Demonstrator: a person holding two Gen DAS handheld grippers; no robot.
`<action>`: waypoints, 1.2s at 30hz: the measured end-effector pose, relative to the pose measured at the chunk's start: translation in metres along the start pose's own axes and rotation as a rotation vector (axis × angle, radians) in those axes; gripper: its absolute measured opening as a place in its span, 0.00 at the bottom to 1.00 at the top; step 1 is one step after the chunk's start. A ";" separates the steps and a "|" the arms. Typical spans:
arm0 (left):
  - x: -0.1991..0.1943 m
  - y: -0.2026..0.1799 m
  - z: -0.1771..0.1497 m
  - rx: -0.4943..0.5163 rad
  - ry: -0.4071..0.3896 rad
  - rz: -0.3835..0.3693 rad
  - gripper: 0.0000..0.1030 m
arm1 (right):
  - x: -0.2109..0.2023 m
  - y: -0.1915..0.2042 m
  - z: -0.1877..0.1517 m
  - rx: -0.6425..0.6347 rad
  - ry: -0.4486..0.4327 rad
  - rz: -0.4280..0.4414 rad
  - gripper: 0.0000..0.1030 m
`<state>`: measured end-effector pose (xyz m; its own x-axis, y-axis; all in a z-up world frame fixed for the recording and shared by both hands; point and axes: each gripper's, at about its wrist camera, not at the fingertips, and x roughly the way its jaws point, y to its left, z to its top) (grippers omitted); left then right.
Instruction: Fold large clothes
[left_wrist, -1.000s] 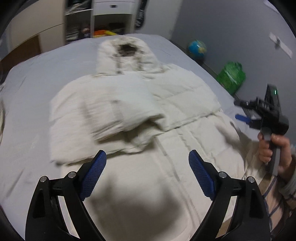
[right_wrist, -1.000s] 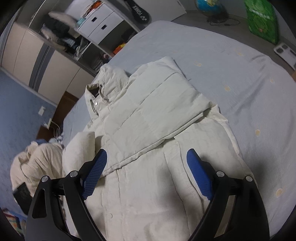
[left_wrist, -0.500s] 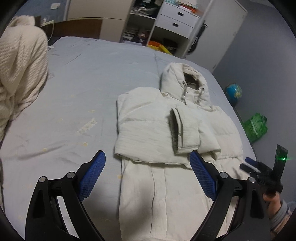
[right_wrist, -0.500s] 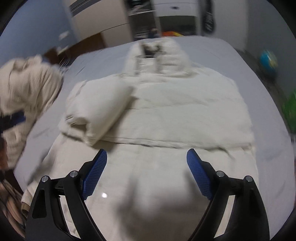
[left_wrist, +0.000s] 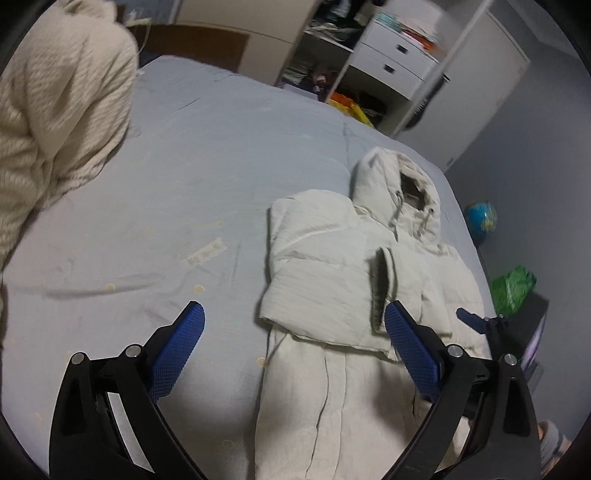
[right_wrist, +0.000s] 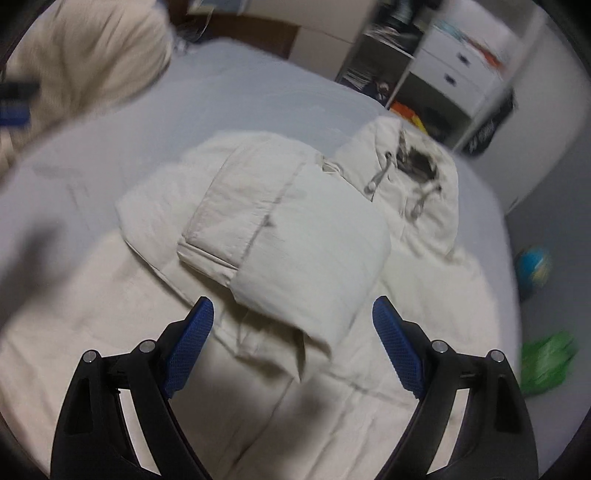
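Jaws spread wide and empty on both — the left gripper (left_wrist: 293, 332) hangs over bare bed sheet (left_wrist: 192, 177), with the cream hooded coat (left_wrist: 343, 302) just to its right, sleeves folded across the chest. The right gripper (right_wrist: 293, 325) hovers over the coat's (right_wrist: 306, 240) folded sleeves — touching nothing.

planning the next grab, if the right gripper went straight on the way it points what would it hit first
Most likely the folded sleeve lying across the cream coat. The right gripper has open, empty jaws, and that sleeve fills the gap between them; depth is unclear.
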<state>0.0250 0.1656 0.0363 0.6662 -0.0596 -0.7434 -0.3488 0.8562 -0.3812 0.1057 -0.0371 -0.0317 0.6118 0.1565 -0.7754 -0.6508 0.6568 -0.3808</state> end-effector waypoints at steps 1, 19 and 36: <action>0.000 0.003 0.001 -0.012 0.001 -0.001 0.92 | 0.004 0.007 0.003 -0.038 0.005 -0.026 0.81; 0.025 -0.006 -0.002 0.035 0.060 0.012 0.92 | -0.007 -0.098 0.011 0.298 -0.101 0.066 0.23; 0.061 -0.043 -0.058 0.165 0.206 0.110 0.92 | 0.053 -0.228 -0.123 1.085 -0.074 0.443 0.23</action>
<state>0.0427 0.0955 -0.0243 0.4765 -0.0505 -0.8777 -0.2884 0.9341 -0.2103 0.2312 -0.2690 -0.0475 0.4762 0.5485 -0.6873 -0.1109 0.8128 0.5719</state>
